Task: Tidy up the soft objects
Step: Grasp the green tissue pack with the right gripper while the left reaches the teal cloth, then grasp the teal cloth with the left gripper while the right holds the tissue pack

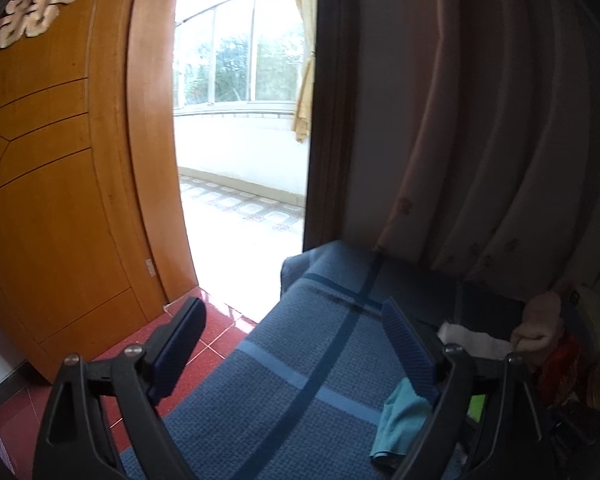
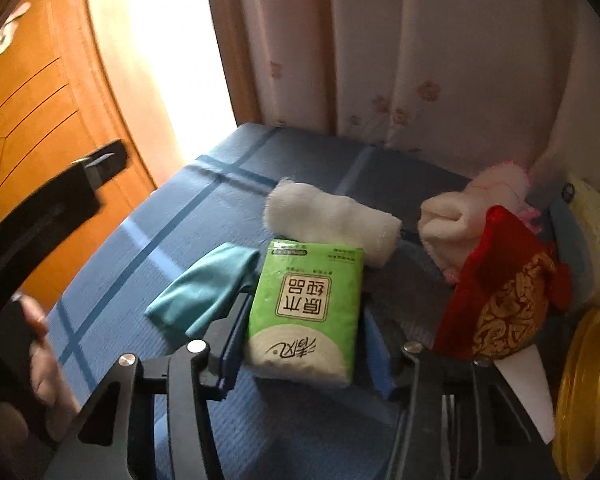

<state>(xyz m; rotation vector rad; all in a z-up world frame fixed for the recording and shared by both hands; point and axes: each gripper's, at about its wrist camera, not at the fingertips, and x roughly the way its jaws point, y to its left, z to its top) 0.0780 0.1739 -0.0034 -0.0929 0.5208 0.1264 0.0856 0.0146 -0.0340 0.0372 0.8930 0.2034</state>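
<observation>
A green tissue pack point(image 2: 306, 304) lies on the blue checked blanket point(image 2: 140, 240). My right gripper point(image 2: 306, 320) is shut on it, one blue pad against each long side. A teal cloth point(image 2: 204, 284) lies just left of the pack. A rolled white towel point(image 2: 332, 216) is behind it. Right of that are a cream-pink towel point(image 2: 460, 216) and a red and gold pouch point(image 2: 504, 288). My left gripper point(image 1: 292, 312) stands open over the blanket point(image 1: 300, 360) with nothing between its fingers. The teal cloth point(image 1: 400, 420) is by its right finger.
A wooden door point(image 1: 60, 200) stands open on the left beside a bright doorway point(image 1: 240, 160) and a red tiled floor point(image 1: 220, 332). A pale curtain point(image 2: 420, 60) hangs behind the blanket. A yellow tin point(image 2: 588, 392) sits at the far right. A hand point(image 2: 44, 360) holds the left gripper's black body.
</observation>
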